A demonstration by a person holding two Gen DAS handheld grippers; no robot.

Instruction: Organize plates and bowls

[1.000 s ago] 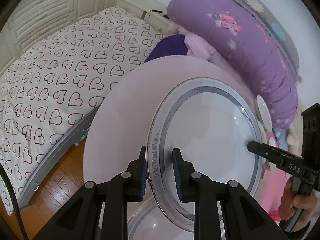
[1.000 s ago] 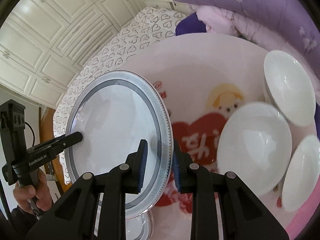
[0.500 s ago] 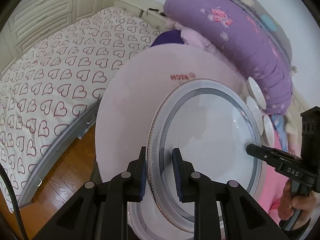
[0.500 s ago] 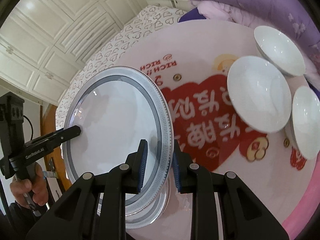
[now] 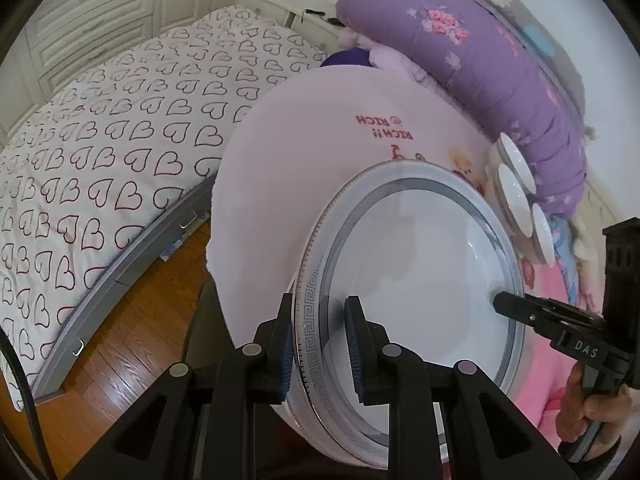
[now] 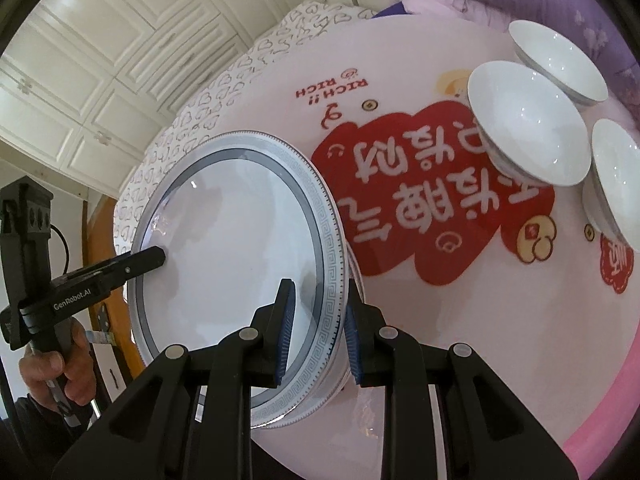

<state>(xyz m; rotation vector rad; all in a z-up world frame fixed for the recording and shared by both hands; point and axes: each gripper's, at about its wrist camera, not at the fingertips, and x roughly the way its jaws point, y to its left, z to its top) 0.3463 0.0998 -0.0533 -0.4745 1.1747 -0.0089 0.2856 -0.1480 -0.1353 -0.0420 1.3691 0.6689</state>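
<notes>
so, in the left wrist view, your left gripper [image 5: 318, 346] is straddling the near rim of the plate [image 5: 420, 292], one finger on each side of the patterned border; the pads look close to the rim, but small gaps are showing, so you cannot tell whether they are pinching it. the plate is sitting over the round table [image 5: 304, 168], near its front edge. across the plate, your right gripper [image 5: 506, 305] is reaching onto the far rim, and from here its grip cannot be judged. three bowls [image 5: 516, 192] are lining up along the table's right side, beside the purple quilt [image 5: 500, 68]. the bed [image 5: 120, 120] is lying to the left.

in the right wrist view, your right gripper [image 6: 318, 338] is bracketing the plate [image 6: 240, 256] rim with its fingers slightly apart from it; whether it is clamping cannot be told. another plate's [image 6: 357, 276] edge is peeking out underneath. the left gripper [image 6: 154, 258] is lying on the opposite rim. the bowls [image 6: 528, 120] are standing well apart from the plate, on the red print.
</notes>
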